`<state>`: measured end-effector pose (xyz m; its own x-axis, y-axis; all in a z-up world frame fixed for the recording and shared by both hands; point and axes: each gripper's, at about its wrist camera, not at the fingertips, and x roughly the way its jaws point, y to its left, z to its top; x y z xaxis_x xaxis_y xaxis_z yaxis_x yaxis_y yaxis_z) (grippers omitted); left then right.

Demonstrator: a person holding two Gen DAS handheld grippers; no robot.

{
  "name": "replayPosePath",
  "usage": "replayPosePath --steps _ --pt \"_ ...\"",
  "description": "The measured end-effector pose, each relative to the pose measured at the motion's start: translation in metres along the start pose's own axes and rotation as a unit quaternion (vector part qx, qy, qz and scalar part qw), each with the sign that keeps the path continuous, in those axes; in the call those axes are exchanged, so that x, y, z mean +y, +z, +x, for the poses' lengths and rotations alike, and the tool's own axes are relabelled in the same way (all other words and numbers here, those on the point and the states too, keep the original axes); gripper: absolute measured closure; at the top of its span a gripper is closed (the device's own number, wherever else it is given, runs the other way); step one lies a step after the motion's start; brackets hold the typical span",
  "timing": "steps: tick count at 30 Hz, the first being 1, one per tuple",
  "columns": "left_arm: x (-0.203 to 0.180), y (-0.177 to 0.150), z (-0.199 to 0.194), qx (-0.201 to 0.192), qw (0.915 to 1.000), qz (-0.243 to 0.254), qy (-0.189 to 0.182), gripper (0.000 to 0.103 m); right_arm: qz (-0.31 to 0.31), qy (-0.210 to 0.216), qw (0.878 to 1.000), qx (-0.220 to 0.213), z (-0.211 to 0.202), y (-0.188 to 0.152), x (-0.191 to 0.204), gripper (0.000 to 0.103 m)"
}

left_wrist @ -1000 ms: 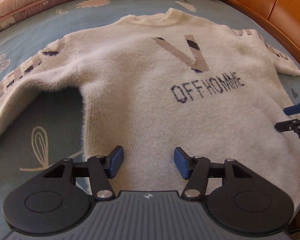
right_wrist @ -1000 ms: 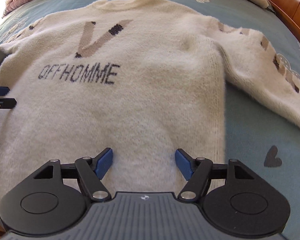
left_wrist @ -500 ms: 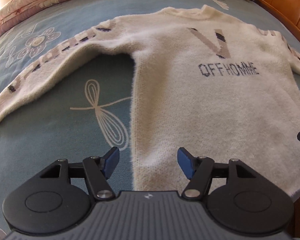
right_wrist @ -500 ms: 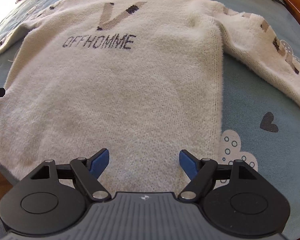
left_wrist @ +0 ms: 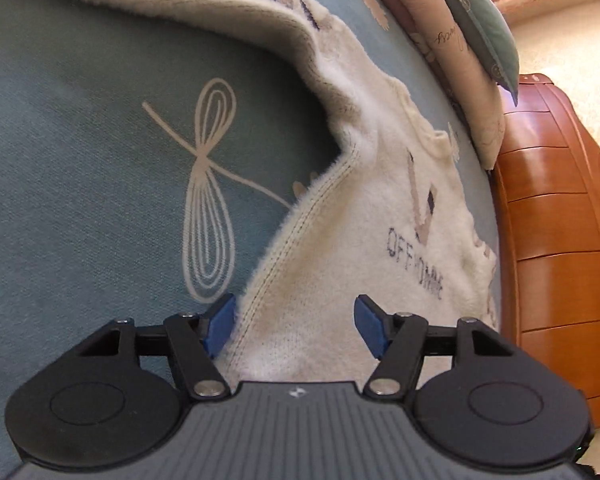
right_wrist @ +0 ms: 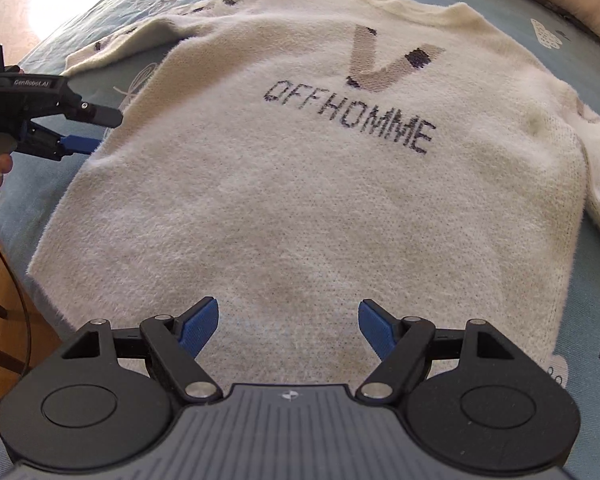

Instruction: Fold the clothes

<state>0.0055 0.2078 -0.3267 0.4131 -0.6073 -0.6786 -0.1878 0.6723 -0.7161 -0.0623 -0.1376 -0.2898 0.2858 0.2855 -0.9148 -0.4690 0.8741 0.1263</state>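
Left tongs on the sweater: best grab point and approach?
Take the sweater at its stitched side seam, coming from the bare sheet side. That edge lies flat and exposed, and the open left tongs already straddle it.

Left claw [left_wrist: 294,328] wide apart, sweater's [left_wrist: 340,280] side seam between its fingers; blue bed sheet [left_wrist: 80,160] off its left.

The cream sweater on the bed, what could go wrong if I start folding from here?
1. The sweater hem lies at the bed's edge, so a pull toward you may drag it off the blue bedsheet.
2. The left gripper stands open astride the side seam; closing there may pinch only one layer.
3. The right gripper hangs open over mid-hem, away from any corner, so a lift might bunch it.
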Motion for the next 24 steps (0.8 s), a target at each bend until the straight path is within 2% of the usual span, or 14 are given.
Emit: replayPosePath --steps 4,7,15,18,21,24 --pt "0.0 0.019 0.019 0.055 0.997 0.019 -0.051 0.031 -0.015 0.004 1.0 -0.003 0.001 0.006 0.013 0.022" --pt "0.008 0.014 0.016 0.094 0.9927 0.01 -0.075 0.031 -0.024 0.012 1.0 -0.01 -0.001 0.011 0.021 0.022" --pt "0.043 -0.051 0.005 0.172 0.9729 -0.094 -0.123 0.03 -0.036 0.036 0.998 -0.021 -0.001 0.014 0.039 0.022" --pt "0.038 -0.065 0.012 0.207 0.9662 -0.09 -0.125 0.03 -0.069 0.04 0.996 -0.028 -0.001 0.012 0.055 0.022" --pt "0.026 -0.07 0.016 0.218 0.9661 -0.079 -0.113 0.032 -0.128 0.038 0.99 -0.041 -0.003 0.008 0.076 0.022" --pt "0.021 -0.065 0.01 0.202 0.9623 -0.101 -0.152 0.032 -0.195 0.035 0.978 -0.059 -0.006 0.001 0.099 0.022"
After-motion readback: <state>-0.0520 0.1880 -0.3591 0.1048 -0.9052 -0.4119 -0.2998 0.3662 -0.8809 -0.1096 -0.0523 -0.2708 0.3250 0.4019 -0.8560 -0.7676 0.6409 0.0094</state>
